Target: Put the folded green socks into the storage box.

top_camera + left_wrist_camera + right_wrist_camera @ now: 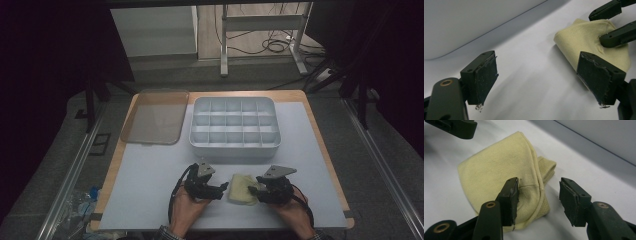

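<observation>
1. Your folded pale-yellow knit cloth point(243, 188) lies flat on the white surface point(150, 180) near its front edge, between your two hands and in front of the white plastic divided organiser box point(235, 127). It probably sits there so both claws can reach it from either side.
2. Your left claw point(537, 80) stands spread wide with nothing between its pads. The cloth lies just off its right-hand jaw, beside it rather than inside the gap, so this claw looks to be waiting its turn.
3. Your right claw point(539, 201) is partly spread and pinches nothing. One jaw rests over the cloth's folded, hemmed edge, the other hangs over bare surface just beyond it. That straddle looks set to take the edge between the pads.
4. The clear flat plastic lid point(155, 116) lies off to the left of the box, touching nothing you are working on.
</observation>
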Demonstrator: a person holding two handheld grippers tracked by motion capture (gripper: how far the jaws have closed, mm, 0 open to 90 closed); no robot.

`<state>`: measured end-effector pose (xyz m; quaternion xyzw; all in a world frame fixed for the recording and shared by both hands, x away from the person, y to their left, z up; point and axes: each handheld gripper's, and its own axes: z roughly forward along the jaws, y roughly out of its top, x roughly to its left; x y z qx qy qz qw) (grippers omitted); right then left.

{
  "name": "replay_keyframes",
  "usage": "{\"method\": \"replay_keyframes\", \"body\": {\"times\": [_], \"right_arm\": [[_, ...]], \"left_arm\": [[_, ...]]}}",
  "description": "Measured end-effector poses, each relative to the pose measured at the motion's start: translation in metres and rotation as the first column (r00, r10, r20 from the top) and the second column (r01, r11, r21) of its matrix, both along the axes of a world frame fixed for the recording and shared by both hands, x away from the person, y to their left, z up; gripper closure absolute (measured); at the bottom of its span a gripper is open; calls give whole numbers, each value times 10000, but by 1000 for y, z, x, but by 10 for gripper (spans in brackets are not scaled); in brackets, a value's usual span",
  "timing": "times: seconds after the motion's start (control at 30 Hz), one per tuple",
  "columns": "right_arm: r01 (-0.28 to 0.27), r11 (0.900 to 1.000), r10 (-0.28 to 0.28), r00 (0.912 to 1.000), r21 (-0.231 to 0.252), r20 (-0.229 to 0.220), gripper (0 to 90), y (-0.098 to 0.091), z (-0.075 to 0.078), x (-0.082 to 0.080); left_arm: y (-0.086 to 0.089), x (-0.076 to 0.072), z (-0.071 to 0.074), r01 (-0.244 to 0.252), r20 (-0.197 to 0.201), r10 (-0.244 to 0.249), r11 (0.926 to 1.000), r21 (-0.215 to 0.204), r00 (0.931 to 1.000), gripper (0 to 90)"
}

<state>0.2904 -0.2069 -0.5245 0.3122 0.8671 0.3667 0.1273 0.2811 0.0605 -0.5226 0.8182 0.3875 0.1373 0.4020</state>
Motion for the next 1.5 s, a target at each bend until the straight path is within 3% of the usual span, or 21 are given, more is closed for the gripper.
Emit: {"method": "replay_keyframes", "body": {"times": [0.1, 0.23, 0.3, 0.57, 0.73, 0.83, 0.97, 1.03, 1.13, 1.23, 1.5], "right_arm": [[92, 10000, -92, 9999, -2, 59, 490, 0, 3, 0], [340, 9983, -358, 9986, 480, 382, 490, -4, 19, 4], [492, 9980, -509, 9977, 394, 447, 490, -4, 22, 9], [548, 9984, -542, 9977, -137, 409, 506, 4, 8, 18], [703, 9975, -701, 9966, -33, 434, 504, 2, 9, 18], [534, 9981, -549, 9974, 308, 468, 497, -1, 18, 10], [204, 9990, -218, 9991, 392, 355, 486, -4, 20, -4], [164, 9993, -176, 9993, 344, 333, 485, -5, 18, -6], [288, 9995, -285, 9992, -112, 284, 488, -6, 6, -7], [252, 9997, -251, 9994, -60, 217, 491, -7, 0, -6], [269, 9996, -271, 9991, 77, 327, 463, -7, 8, -5]], "left_arm": [[1, 0, 0, 1, 9, -1, 10000, 1, 10000, 170], [0, 0, -1, 8, -11, -8, 10000, -23, 10000, 171], [-1, 0, -1, 12, -7, -12, 10000, -25, 10000, 171], [0, -1, -1, 0, -15, 0, 10000, 6, 10000, 172], [2, -1, -2, -41, -36, 41, 10000, 21, 10000, 173], [2, 0, -2, -42, -26, 42, 10000, 20, 10000, 173], [2, 0, -2, -7, -17, 7, 10000, 28, 10000, 173], [1, 0, -2, 1, -27, -1, 10000, 31, 10000, 173], [0, -1, -2, 42, -34, -42, 10000, 37, 10000, 175], [-1, -1, -1, 93, -12, -93, 10000, 18, 10000, 180], [-10, -1, 6, 398, 198, -396, 9992, -96, 9990, 197]]}}
